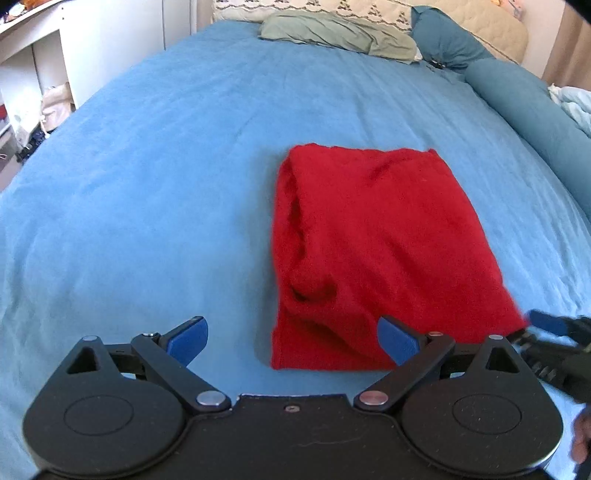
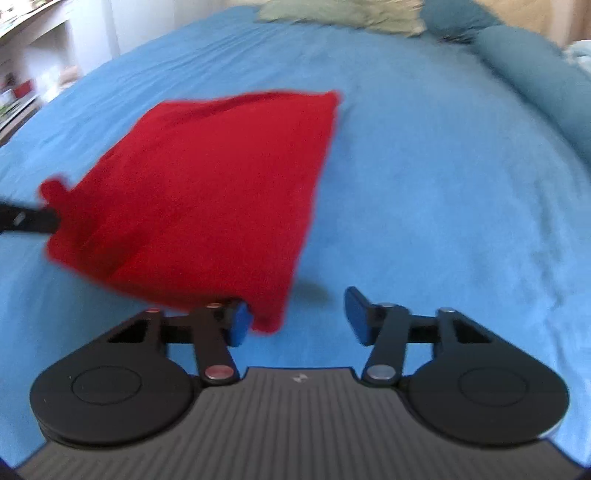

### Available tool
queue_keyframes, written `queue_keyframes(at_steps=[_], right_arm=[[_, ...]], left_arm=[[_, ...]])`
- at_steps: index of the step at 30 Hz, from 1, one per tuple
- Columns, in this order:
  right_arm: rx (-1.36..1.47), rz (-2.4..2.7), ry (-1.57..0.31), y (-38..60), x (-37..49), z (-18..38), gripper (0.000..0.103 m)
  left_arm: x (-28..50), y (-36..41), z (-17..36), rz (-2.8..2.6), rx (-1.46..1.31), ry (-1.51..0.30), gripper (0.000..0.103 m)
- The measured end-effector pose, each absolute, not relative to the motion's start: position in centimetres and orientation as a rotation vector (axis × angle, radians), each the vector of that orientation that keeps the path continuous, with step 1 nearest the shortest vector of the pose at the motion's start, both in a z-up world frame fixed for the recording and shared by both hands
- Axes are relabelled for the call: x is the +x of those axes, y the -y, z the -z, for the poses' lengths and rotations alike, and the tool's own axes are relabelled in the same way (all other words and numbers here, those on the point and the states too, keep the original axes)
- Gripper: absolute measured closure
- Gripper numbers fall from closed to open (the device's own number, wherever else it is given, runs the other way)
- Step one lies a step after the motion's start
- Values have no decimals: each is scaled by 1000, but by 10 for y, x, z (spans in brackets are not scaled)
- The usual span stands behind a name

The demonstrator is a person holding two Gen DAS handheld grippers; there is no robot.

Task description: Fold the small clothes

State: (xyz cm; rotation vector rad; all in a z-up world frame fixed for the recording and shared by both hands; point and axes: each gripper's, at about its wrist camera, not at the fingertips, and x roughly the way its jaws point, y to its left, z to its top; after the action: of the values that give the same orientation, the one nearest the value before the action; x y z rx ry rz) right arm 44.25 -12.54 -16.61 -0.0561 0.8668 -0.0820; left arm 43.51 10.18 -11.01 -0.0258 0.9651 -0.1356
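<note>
A red garment (image 1: 376,251) lies folded into a rough rectangle on the blue bedsheet (image 1: 147,184). My left gripper (image 1: 293,339) is open wide at its near left corner, and that corner shows between the two blue pads. In the right wrist view the garment (image 2: 207,192) stretches away to the left. My right gripper (image 2: 297,321) is open too; the near right corner sits just inside its left pad, and I see no squeeze on it. A blue fingertip (image 1: 548,322) of the right gripper shows at the garment's right corner. Part of the left gripper's finger (image 2: 26,221) pokes in at the far left.
A green pillow (image 1: 332,33) and a teal bolster (image 1: 524,96) lie along the far and right sides of the bed. White shelves (image 1: 37,74) with clutter stand past the left edge. Crumpled pale blue fabric (image 1: 572,103) sits at the far right.
</note>
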Motion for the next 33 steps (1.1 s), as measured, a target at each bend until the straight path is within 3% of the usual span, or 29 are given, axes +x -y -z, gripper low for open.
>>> queue_keyframes(at_steps=[10,15,19,21,22,23,28,33], right_arm=[[-33,2,-943,148,443,181,38],[-50,-72,-954,151,443,172,37],[-26,-131,-958,161,435,143,30],[6,-153,-950,169,434,122,18],[32,-158,-941,174,436,110,3],[56,-162,-932,178,438,99,0],[234,-189,-922,202,476,65,0],[384,-207,-1004,210,527,101,0]], left_arm=[[451,-113,161,37,86,-1040,5],[453,-117,153,50,83,-1044,5],[449,-122,118,77,101,-998,7],[450,-127,95,122,83,-965,3],[453,-129,83,150,62,-950,0],[458,-132,72,184,39,-935,0],[505,-135,58,300,-50,-966,0],[555,-132,104,346,-163,-1086,4]])
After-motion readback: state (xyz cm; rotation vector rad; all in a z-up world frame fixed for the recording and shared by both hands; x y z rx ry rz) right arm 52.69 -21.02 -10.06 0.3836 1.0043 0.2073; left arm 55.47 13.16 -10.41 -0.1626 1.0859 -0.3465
